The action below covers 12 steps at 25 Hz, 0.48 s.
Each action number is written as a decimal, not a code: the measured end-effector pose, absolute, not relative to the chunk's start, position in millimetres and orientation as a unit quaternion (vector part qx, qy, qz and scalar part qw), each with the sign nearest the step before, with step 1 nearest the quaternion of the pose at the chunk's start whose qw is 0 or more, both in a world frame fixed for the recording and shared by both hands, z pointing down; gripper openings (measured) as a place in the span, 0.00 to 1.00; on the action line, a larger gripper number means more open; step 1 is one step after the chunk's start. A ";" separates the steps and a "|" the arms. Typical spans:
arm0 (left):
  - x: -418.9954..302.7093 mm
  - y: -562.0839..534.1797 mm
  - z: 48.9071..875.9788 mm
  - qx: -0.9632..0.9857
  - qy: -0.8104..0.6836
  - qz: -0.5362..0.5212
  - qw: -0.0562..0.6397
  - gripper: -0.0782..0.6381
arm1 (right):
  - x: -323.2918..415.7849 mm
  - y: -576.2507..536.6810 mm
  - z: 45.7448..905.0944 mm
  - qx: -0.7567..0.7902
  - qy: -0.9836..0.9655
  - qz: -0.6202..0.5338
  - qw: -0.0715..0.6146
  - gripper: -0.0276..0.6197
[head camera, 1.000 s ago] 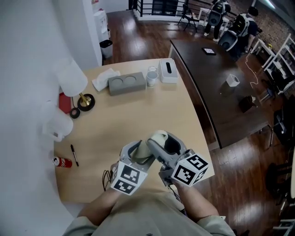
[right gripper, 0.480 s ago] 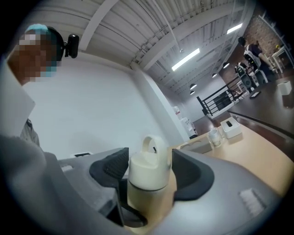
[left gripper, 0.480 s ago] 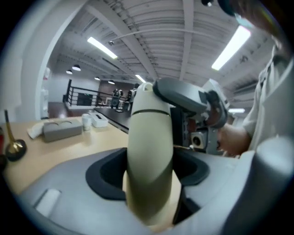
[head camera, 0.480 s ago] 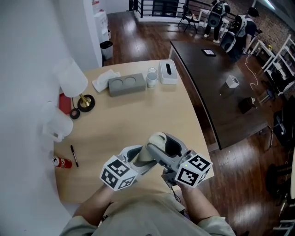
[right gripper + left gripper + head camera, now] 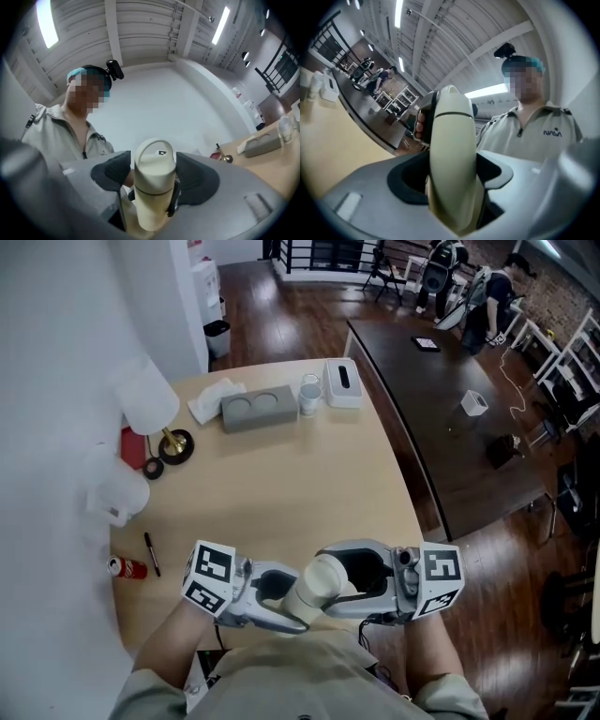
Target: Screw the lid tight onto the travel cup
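Head view: travel cup (image 5: pixel 314 587) is off the tabletop (image 5: pixel 281 474), clamped between both claws over the near edge, right in front of the person's chest. Grip 1: left claw (image 5: pixel 452 164) closed wide around the lower body. Grip 2: right claw (image 5: pixel 154 166) faces it from the opposite side, pads on the cup at the seam just under the lid (image 5: pixel 154 157). Long axis near upright, lid end up, loop handle on top, lid seated on the cup.

Room:
- Past the claws, away from the person: a wide stretch of bare tabletop.
- Outboard of the left claw: pen (image 5: pixel 150 555) and red can (image 5: pixel 125 569) near that edge, then the white wall (image 5: pixel 56 381). Tight side.
- Outboard of the right claw: tabletop edge close by, then wood floor (image 5: pixel 487 549) and a dark table (image 5: pixel 441 399).
- Far from both claws, along the back edge: grey block (image 5: pixel 258 410) with two round wells, clear glass (image 5: pixel 309 396) just beside it, white tissue box (image 5: pixel 342 383) next to that.

Counts: 1 cup, 1 lid, 2 claws, 1 pen, 1 can, 1 grey block, 1 glass, 1 tissue box.
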<state>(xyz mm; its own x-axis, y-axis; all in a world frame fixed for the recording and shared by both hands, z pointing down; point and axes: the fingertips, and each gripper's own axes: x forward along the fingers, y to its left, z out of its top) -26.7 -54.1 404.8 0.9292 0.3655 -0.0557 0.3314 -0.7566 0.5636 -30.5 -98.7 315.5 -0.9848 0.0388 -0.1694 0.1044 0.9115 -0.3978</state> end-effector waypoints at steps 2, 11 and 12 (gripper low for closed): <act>-26.8 -50.7 398.7 0.935 0.201 0.018 0.292 0.55 | -30.9 -92.5 307.5 0.059 0.973 -0.205 0.082 0.50; -27.5 -45.7 395.6 0.935 0.221 0.028 0.277 0.55 | -36.6 -85.3 308.5 0.084 0.973 -0.205 0.066 0.50; -26.9 -46.4 396.2 0.936 0.218 0.030 0.274 0.55 | -36.4 -87.4 309.8 0.077 0.974 -0.205 0.066 0.50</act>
<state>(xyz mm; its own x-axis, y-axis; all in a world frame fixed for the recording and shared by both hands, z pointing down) -26.9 -46.4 396.2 0.9035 0.4241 -0.0626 0.3909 -0.7550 0.5265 -36.4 -87.4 309.8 -0.9794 0.1229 -0.1600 0.1769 0.9045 -0.3881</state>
